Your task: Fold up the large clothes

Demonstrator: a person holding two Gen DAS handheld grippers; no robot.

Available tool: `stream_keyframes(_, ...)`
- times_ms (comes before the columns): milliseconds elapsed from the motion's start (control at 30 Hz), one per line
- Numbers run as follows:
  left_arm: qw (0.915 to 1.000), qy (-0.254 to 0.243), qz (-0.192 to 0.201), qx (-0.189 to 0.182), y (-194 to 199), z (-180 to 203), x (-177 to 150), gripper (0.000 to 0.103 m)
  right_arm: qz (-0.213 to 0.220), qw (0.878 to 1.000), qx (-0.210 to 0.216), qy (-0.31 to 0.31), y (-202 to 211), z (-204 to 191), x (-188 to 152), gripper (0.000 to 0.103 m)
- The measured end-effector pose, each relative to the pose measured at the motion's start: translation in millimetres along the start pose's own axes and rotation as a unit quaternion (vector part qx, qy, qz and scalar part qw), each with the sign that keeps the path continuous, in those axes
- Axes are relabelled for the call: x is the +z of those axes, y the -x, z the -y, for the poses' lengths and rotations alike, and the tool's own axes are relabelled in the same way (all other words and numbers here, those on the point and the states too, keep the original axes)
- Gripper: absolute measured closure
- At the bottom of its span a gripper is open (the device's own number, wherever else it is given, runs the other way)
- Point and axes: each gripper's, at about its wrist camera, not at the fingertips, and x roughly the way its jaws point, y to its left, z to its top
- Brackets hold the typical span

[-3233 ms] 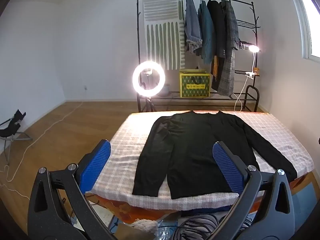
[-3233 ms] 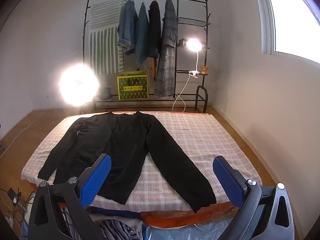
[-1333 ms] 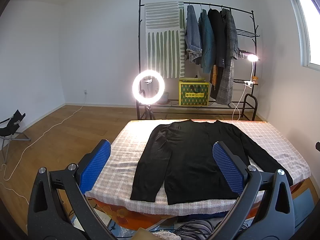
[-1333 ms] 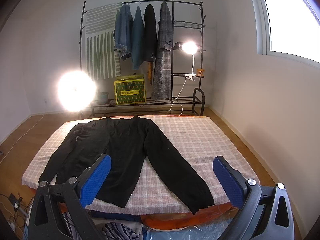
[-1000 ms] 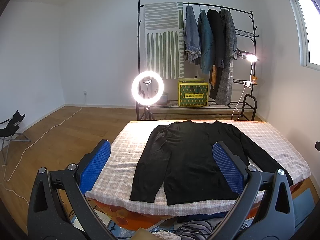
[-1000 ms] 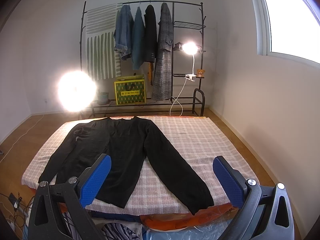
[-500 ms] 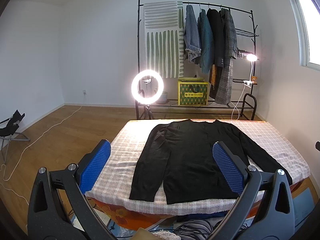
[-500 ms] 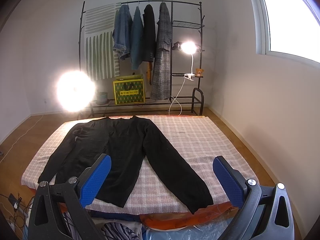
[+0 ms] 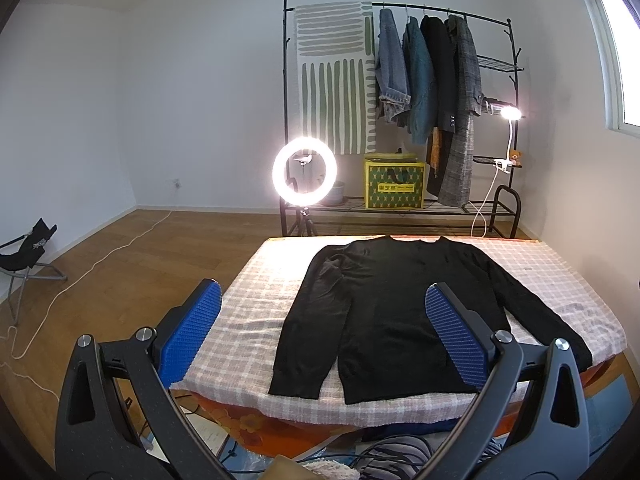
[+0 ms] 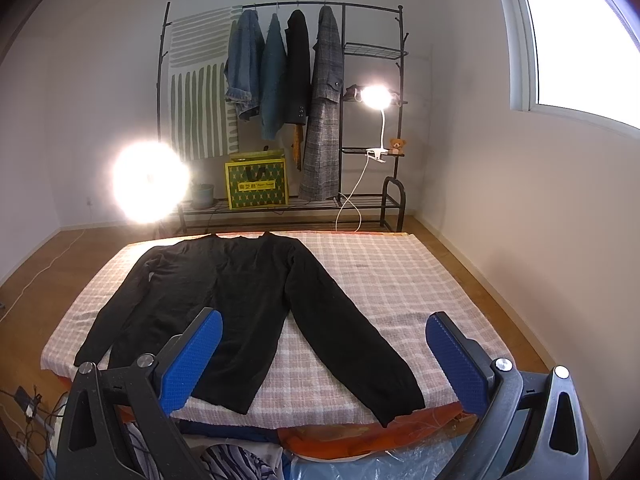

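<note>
On bed: black sweater (image 9: 384, 312) flat, sleeves out, unfolded.
Left claw (image 9: 320, 340): released, empty.
Right claw (image 10: 324, 360): released, empty.
Change: cams barely drifted; fold not begun.

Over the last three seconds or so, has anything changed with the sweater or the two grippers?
Only the viewpoint shifted: both cameras tilted up slightly, so the table sits a little lower in view. Nothing was grasped or released. The left gripper and right gripper stay open and short of the table. The black sweater still lies flat, sleeves spread, unfolded.
</note>
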Motion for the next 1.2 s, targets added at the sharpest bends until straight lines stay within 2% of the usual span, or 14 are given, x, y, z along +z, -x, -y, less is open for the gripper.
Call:
stream_keyframes(233, 0.9996, -0.005, 0.005, 0.026, -3.3, -11.9, -16.3, 0.000, 0.012, 1.000, -0.002, 0.005, 3.8, -9.0, 1.1, 0.000)
stream_keyframes(433, 0.9992, -0.005, 0.002, 0.040, -13.2, -31.0, -21.0, 0.000, 0.023, 1.000, 0.014, 0.013, 3.3, -20.8, 1.2, 0.000)
stream_keyframes(533, 0.9981, -0.002, 0.003, 0.061, -21.6, -46.9, -22.6, 0.000, 0.022, 0.999, 0.022, 0.016, 0.8, -29.0, 1.3, 0.000)
stream_keyframes(600, 0.9981, 0.009, -0.011, 0.060, -28.5, -59.7, -22.2, 0.002, 0.021, 0.999, 0.028, 0.018, -1.9, -35.1, 2.5, 0.000)
stream_keyframes(633, 0.9979, 0.019, -0.020, 0.058, -32.5, -68.9, -23.4, 0.008, 0.022, 0.999, 0.034, 0.017, -2.6, -37.2, 2.7, 0.000)
stream_keyframes(733, 0.9965, 0.049, -0.045, 0.050, -43.7, -94.3, -27.1, 0.018, 0.042, 0.996, 0.073, 0.019, 1.3, -45.1, 4.4, 0.000)
stream_keyframes(800, 0.9945, 0.068, -0.065, 0.046, -52.4, -109.2, -31.4, 0.021, 0.056, 0.993, 0.103, 0.023, 6.5, -51.6, 6.5, 0.000)
stream_keyframes(933, 0.9882, 0.108, -0.106, 0.026, -73.6, -135.0, -44.3, 0.032, 0.058, 0.986, 0.149, 0.040, 9.5, -64.7, 11.5, 0.000)
stream_keyframes(1033, 0.9791, 0.146, -0.141, 0.001, -98.6, -154.5, -52.6, 0.043, 0.051, 0.986, 0.148, 0.056, 6.2, -74.7, 13.2, 0.000)
stream_keyframes(1133, 0.9740, 0.155, -0.164, -0.017, -129.1, -167.6, -52.9, 0.043, 0.047, 0.985, 0.158, 0.058, 0.4, -80.9, 17.2, 0.000)
stream_keyframes(1200, 0.9739, 0.147, -0.172, -0.014, -149.9, -171.8, -52.5, 0.043, 0.048, 0.985, 0.153, 0.057, -4.9, -84.6, 19.5, 0.000)
